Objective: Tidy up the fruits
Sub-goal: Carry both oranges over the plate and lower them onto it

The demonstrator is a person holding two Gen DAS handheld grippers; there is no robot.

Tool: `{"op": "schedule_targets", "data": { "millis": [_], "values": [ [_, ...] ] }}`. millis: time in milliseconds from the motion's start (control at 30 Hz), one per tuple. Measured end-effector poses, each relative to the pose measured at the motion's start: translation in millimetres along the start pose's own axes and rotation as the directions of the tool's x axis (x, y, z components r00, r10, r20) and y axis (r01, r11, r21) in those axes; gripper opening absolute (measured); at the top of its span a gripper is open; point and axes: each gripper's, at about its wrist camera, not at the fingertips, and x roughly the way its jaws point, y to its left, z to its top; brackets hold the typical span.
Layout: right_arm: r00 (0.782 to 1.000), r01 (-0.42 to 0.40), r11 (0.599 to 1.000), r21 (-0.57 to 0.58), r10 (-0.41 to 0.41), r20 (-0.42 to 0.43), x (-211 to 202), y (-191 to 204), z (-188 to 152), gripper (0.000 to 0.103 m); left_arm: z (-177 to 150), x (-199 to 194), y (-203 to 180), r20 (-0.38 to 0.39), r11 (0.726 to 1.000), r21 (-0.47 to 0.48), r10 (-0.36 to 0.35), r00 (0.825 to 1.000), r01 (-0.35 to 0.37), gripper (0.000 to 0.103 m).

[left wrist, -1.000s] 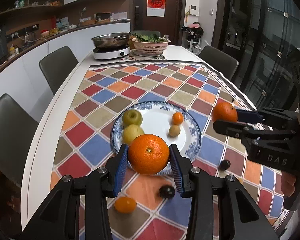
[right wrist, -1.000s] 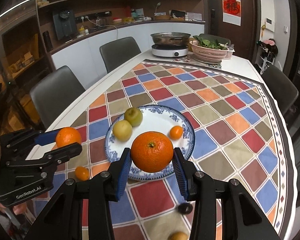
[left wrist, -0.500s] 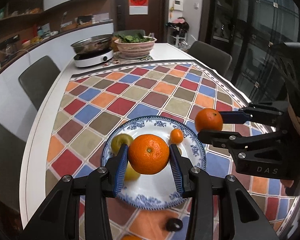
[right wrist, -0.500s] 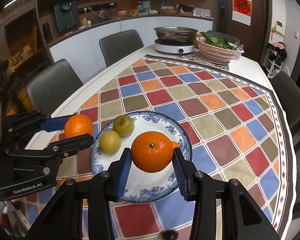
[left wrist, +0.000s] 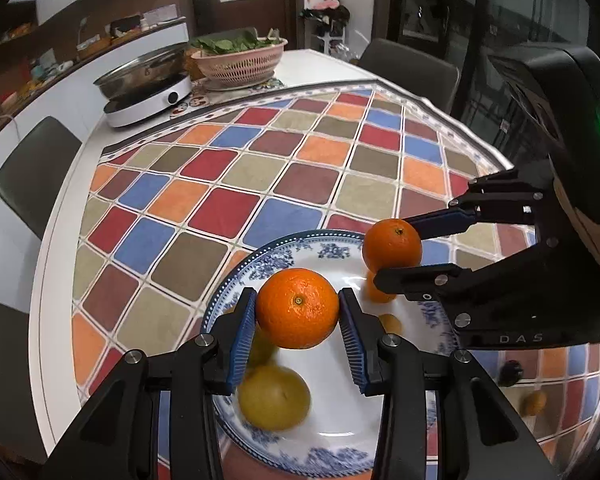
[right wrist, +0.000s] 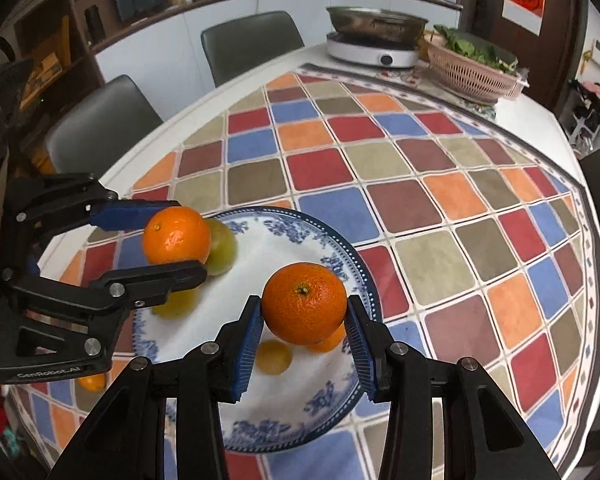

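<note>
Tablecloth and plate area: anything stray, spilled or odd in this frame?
Nothing spilled or damaged. A few fruits lie off the plate on the tablecloth: a dark round fruit and a small orange fruit on its right side, another small orange one on its left. Unsorted rather than odd.

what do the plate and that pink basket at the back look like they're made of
Plate: likely glazed ceramic, glossy white with a blue printed rim. Pink basket: probably moulded plastic, matte with a regular slotted lattice, though its material is hard to confirm at this distance.
</note>
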Motion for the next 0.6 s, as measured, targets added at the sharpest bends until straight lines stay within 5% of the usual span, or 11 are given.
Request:
{"op": "schedule_targets", "data": {
  "millis": [600],
  "values": [
    [0.998,-0.012,1.000,-0.002,0.012,-0.062,42,-14,3,0.043,9,49,14,-0.091,0.998,-0.050,-0.035,0.995,0.030,0.041]
  ]
}}
